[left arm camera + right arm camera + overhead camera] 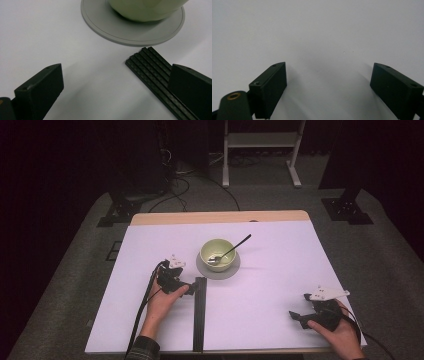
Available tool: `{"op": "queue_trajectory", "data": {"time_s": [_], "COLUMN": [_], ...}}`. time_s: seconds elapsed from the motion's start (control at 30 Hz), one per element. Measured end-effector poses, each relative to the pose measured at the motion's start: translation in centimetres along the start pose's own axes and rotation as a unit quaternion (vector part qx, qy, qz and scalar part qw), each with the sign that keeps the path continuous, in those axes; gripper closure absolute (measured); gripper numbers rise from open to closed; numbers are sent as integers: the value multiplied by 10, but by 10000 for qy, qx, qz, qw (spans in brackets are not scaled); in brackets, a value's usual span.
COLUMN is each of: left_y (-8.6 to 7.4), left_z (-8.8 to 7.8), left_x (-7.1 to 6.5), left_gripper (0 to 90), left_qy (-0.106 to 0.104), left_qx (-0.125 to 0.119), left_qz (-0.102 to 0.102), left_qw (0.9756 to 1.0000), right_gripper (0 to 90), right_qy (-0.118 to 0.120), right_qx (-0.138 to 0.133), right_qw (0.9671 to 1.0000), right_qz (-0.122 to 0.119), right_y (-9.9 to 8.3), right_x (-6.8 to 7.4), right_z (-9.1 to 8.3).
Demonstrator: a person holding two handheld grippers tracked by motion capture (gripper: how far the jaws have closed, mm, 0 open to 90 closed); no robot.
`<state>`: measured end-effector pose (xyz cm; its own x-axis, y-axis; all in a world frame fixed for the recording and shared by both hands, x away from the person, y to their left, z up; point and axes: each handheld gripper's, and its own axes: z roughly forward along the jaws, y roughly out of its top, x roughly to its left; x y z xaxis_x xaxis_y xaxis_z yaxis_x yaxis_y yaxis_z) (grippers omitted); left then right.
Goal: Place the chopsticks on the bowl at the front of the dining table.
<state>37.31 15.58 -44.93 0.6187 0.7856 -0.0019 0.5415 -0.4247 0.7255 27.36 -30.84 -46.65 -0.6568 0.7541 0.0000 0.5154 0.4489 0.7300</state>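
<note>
Worktop (280, 290), high view: a matte white sheet covers the surface, with a strip of pale wood bare along the far edge. Near the centre a pale green bowl (217, 254), round and smooth-walled, stands on a flat grey saucer (231, 269) with a fine ring near its rim. In the bowl lies a metal spoon (229, 251), head down inside, with the thin dark handle leaning over the right rim and pointing away to the right. A long black strip (199, 320) runs from just in front of the saucer straight to the near edge; the left gripper view shows it ribbed lengthwise, its squared end (147, 62) close to the saucer (105, 22) but apart from it.

The left gripper (187, 289) rests on the sheet at the strip's far end, its jaws spread, one over bare sheet and the other over the strip; whether that jaw touches the strip cannot be told. The right gripper (296, 316) lies low near the near right corner, well apart from bowl and strip, its jaws spread wide with bare sheet between them.

Open sheet extends left of the bowl, behind it, and broadly between strip and right gripper.
</note>
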Motion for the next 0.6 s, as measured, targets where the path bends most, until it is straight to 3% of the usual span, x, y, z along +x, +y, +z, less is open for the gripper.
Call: {"op": "queue_trajectory", "data": {"time_s": [0.6], "left_y": [-4], "left_z": [6], "left_x": [-1], "left_gripper": [0], "left_qy": [75], "left_qx": [135], "left_qz": [0], "left_qw": [9999], "right_gripper": [121], "right_qy": [-1], "right_qx": [0], "right_qw": [10000], "right_qz": [1], "right_y": [0], "right_x": [0], "right_z": [0]}}
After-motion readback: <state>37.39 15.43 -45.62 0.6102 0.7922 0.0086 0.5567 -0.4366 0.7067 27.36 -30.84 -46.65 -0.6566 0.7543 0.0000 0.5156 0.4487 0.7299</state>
